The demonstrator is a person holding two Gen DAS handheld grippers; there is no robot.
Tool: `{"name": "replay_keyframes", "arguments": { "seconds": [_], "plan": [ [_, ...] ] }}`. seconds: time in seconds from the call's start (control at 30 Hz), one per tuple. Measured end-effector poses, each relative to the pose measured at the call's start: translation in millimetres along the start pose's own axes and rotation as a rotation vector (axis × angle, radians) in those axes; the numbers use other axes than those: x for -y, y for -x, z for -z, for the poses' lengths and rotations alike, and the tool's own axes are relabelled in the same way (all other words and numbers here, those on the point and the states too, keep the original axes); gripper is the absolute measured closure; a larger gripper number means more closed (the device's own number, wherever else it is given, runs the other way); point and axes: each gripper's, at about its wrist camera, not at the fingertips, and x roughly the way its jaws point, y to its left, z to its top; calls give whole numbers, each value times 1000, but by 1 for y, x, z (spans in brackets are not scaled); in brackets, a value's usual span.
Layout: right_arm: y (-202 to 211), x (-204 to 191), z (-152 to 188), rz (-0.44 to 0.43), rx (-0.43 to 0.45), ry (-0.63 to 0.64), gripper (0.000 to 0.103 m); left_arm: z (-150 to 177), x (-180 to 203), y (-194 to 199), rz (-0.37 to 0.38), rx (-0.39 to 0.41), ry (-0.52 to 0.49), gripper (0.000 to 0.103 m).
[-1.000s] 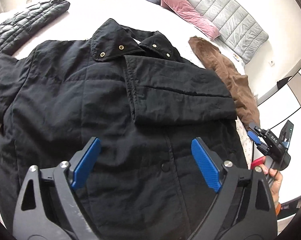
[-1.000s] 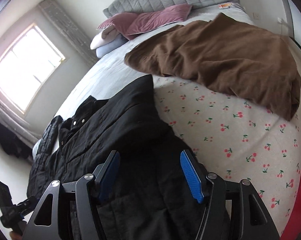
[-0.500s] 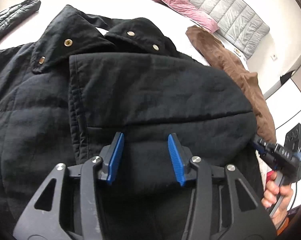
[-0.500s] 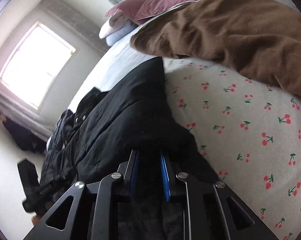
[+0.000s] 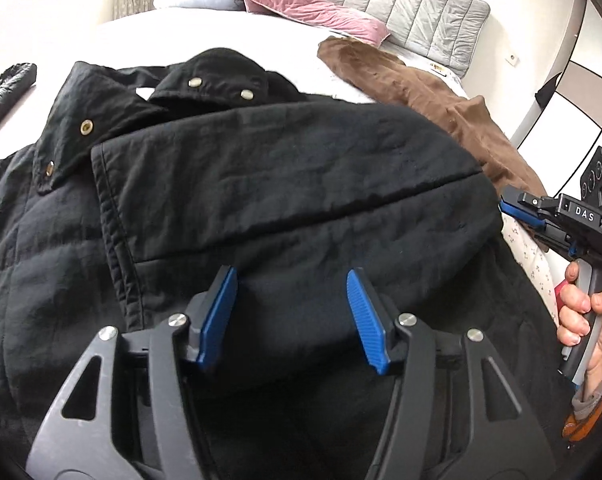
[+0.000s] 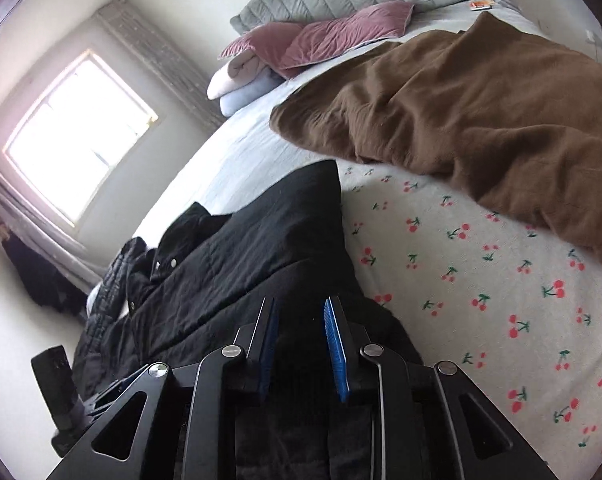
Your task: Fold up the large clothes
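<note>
A large black jacket (image 5: 285, 184) with brass snaps on its collar lies spread on the bed, one sleeve folded across its chest. My left gripper (image 5: 291, 312) is open just above the folded sleeve's lower edge, nothing between its blue pads. My right gripper (image 6: 301, 340) is partly open over the jacket's (image 6: 237, 276) right edge; black fabric lies between the pads, no grip visible. The right gripper also shows in the left wrist view (image 5: 519, 210) at the jacket's right side.
A brown garment (image 6: 481, 120) lies crumpled on the cherry-print sheet (image 6: 481, 300). Pink pillows (image 6: 333, 36) and a grey headboard (image 5: 413, 8) are at the far end. A second dark quilted jacket (image 5: 1, 88) lies at the far left.
My left gripper has widened over the folded sleeve. My right gripper, nearly closed on the jacket edge half a second ago, has opened a little and pulled back slightly.
</note>
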Motion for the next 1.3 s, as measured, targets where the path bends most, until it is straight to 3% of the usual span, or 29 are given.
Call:
{"name": "replay_keyframes", "arguments": {
  "seconds": [0.07, 0.13, 0.2, 0.27, 0.37, 0.43, 0.47, 0.6, 0.7, 0.97, 1.3],
  "plan": [
    [-20, 8, 6, 40, -14, -2, 83, 7, -1, 0, 14, 40, -5, 43],
    [-26, 24, 10, 39, -27, -43, 98, 8, 0, 2, 15, 37, 3, 39],
    [-18, 30, 9, 38, -36, -81, 98, 7, -1, 11, -9, 23, 23, 33],
    [-3, 24, 6, 79, -38, -72, 92, 9, -4, 26, -34, 18, 52, 26],
    [18, 11, 7, 134, -54, -31, 73, 16, -15, 55, -41, 15, 118, 22],
    [30, -5, 11, 155, -66, 28, 53, 23, -27, 77, -64, 8, 172, 17],
    [37, -14, 14, 165, -69, 60, 50, 27, -34, 90, -78, 6, 197, 16],
    [61, -48, 25, 160, -97, 162, 29, 54, -68, 142, -142, 2, 288, 5],
    [79, -72, 36, 166, -75, 230, 16, 78, -98, 175, -187, -3, 361, 3],
    [82, -116, 57, 130, -73, 349, 13, 143, -207, 248, -338, 82, 557, 3],
    [57, -117, 71, 179, -137, 361, 13, 219, -367, 279, -235, 355, 957, 3]
  ]
}}
